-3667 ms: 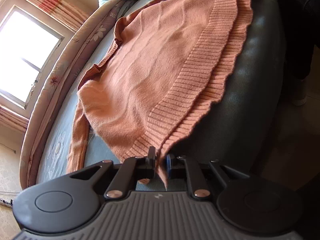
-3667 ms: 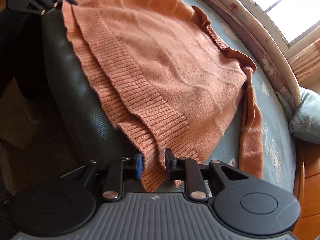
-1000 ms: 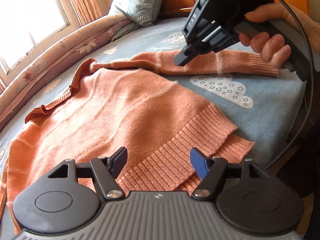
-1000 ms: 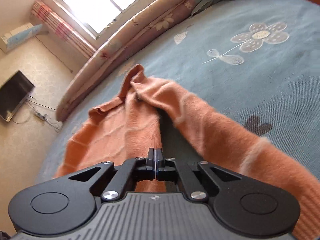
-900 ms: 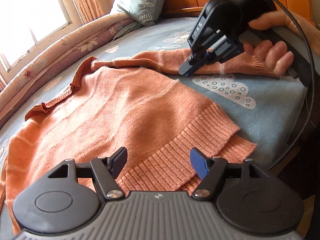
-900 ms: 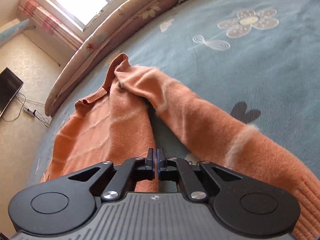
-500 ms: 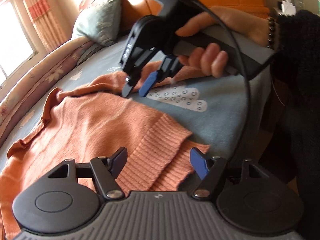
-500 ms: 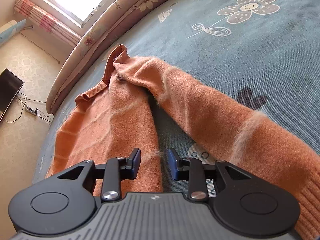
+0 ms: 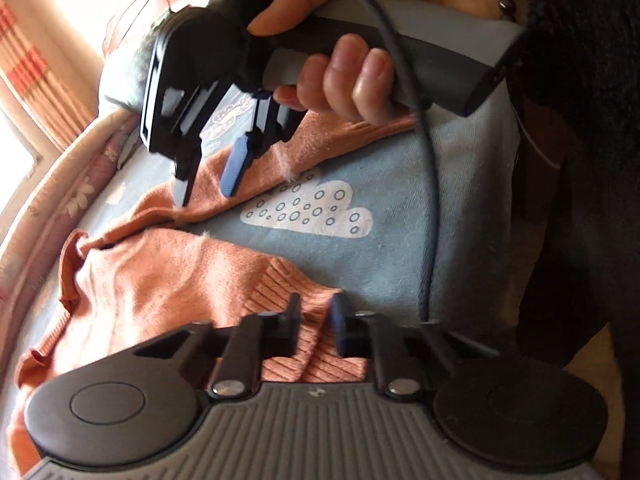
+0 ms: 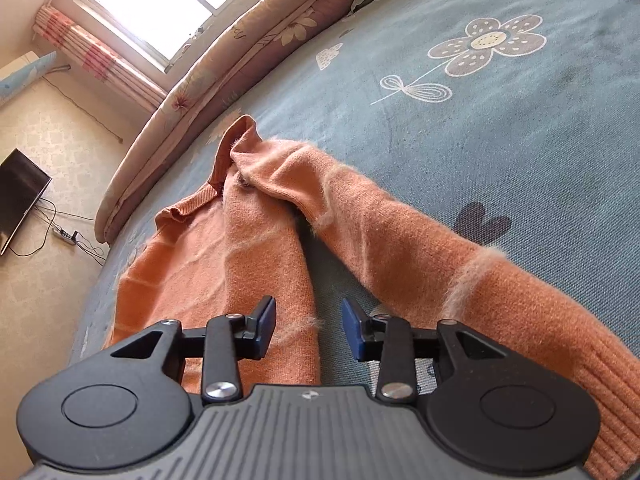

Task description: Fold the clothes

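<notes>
The orange knit sweater [image 10: 224, 264] lay spread on the blue bed cover [image 10: 500, 128], its body running toward the far edge of the bed and its collar [image 10: 228, 152] bunched up. One long sleeve [image 10: 420, 248] stretched away from the body, with a strip of bare cover between the two, and ended in a ribbed cuff at the right edge of the right wrist view. In the left wrist view the ribbed hem [image 9: 288, 292] sat at the near corner of the bed, beside a white cloud print [image 9: 312, 212] on the cover.

The left gripper [image 9: 314, 330] had just been closing, and its jaws stood narrow with a fold of the ribbed hem between them, the pads pressed against the knit. The right gripper [image 10: 308, 326] had just been opening; its jaws stood spread, with the side edge of the sweater's body and a bit of bare cover showing in the gap, the pads not pressing on either. Seen from the left wrist camera, the right gripper [image 9: 208, 176] hung over the sleeve, held by the person's hand [image 9: 344, 68], a black cable [image 9: 424, 160] trailing from its handle.

Farther out, a floral padded edge [image 10: 224, 68] ran along the bed below a bright window [image 10: 172, 0] with a striped curtain [image 10: 96, 56]. A dark screen [image 10: 20, 196] and a power strip [image 10: 64, 236] sat on the floor.
</notes>
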### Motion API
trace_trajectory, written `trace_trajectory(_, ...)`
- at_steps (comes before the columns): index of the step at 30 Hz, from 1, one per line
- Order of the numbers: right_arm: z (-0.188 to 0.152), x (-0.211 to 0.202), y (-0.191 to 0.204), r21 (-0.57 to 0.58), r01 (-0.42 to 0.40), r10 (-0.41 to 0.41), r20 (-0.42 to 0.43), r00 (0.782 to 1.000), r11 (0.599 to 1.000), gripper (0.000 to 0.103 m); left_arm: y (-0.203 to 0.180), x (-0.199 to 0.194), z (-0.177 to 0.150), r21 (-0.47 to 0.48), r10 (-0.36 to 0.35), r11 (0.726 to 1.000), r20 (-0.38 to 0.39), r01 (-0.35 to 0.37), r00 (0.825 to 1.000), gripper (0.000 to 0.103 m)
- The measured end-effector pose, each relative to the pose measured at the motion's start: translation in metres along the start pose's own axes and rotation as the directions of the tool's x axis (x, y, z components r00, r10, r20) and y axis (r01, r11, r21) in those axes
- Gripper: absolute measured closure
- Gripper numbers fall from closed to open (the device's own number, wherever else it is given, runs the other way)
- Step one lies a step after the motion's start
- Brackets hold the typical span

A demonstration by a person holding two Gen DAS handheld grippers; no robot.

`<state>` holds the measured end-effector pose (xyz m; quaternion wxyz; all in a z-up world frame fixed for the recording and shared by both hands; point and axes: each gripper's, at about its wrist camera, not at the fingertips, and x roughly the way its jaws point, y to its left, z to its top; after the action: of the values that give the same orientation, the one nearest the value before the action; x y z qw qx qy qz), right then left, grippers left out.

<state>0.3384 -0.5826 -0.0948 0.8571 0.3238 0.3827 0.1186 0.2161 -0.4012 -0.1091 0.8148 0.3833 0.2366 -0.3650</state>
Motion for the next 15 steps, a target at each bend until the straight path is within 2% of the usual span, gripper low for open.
trace_trajectory(5,-0.001,-0.010,0.005,-0.022,-0.022,0.023,0.011,1.000,1.000,0.058,0.031,-0.010,0.002,-0.151,0.021,0.988,0.004,-0.020,1.000,0.102)
trace_trajectory(7,-0.002,-0.013,0.007,-0.026,-0.027,0.027,0.017,0.999,0.999,0.057,0.034,-0.010,0.002,-0.136,0.049,0.990,-0.001,-0.048,0.999,0.101)
trace_trajectory(9,-0.002,-0.014,0.008,-0.028,-0.036,0.036,0.018,0.999,0.999,0.056,0.031,-0.006,0.001,-0.097,0.061,0.993,-0.024,-0.063,0.998,0.096)
trace_trajectory(11,-0.003,-0.017,0.010,-0.023,-0.054,0.054,0.021,0.998,0.998,0.056,0.027,-0.003,-0.001,-0.072,0.032,0.997,-0.043,-0.035,0.999,0.091)
trace_trajectory(13,-0.004,-0.022,0.011,-0.022,-0.069,0.070,0.027,0.997,0.997,0.056,0.020,-0.001,-0.002,-0.048,0.022,0.999,-0.043,-0.025,0.999,0.091)
trace_trajectory(15,-0.006,-0.027,0.012,-0.022,-0.074,0.075,0.038,0.996,0.997,0.055,0.015,0.003,0.000,-0.029,0.041,0.999,-0.045,-0.042,0.998,0.088)
